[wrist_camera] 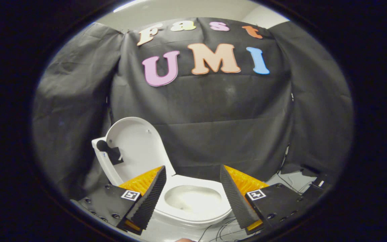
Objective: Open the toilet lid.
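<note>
The gripper [192, 173] has its two fingers spread wide apart, and nothing is held between them. Each finger has a black ridged pad on the inside, an orange part behind it, and a small black-and-white square marker on the black block at its base.

The toilet [193, 210] sits just ahead of the fingers, down low between them. It is white. The seat is down, and the bowl [192, 199] shows through it, right in the gap between the two fingers.

The toilet lid [138, 148] is already up. It stands nearly upright, beyond the left finger and a bit to the left of it, leaning back toward the black cloth wall [220, 117]. A small black piece [110, 152] sticks to the left edge of the lid.

Thin dark wires [223, 227] lie on the pale floor [291, 183] near the toilet's base, close to the right finger. More cables lie farther off past the right finger, by the foot of the cloth.
</note>
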The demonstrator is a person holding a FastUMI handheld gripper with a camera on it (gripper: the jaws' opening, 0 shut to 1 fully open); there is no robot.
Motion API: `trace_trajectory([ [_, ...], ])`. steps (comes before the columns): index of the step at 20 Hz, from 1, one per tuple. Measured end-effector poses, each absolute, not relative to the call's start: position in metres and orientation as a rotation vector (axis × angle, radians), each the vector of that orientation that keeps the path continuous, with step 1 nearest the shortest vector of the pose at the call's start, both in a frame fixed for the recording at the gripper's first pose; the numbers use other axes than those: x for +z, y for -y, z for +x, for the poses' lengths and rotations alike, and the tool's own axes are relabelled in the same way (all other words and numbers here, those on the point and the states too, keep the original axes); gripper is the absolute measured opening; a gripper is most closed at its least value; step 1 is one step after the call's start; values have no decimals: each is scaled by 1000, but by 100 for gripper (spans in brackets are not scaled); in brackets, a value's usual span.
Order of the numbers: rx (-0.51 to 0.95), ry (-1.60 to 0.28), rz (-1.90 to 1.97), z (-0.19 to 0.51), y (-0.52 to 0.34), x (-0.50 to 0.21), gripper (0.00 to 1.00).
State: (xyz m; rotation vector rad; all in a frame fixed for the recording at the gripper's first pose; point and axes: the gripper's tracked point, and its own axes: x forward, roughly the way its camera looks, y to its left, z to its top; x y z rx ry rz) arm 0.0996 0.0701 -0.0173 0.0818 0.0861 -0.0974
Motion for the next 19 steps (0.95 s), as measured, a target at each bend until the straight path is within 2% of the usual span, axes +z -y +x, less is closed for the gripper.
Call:
trace_trajectory([
  [4, -140, -85, 65, 90, -52, -17, 99],
  [19, -118, -86, -33, 90, -57, -13, 98],
])
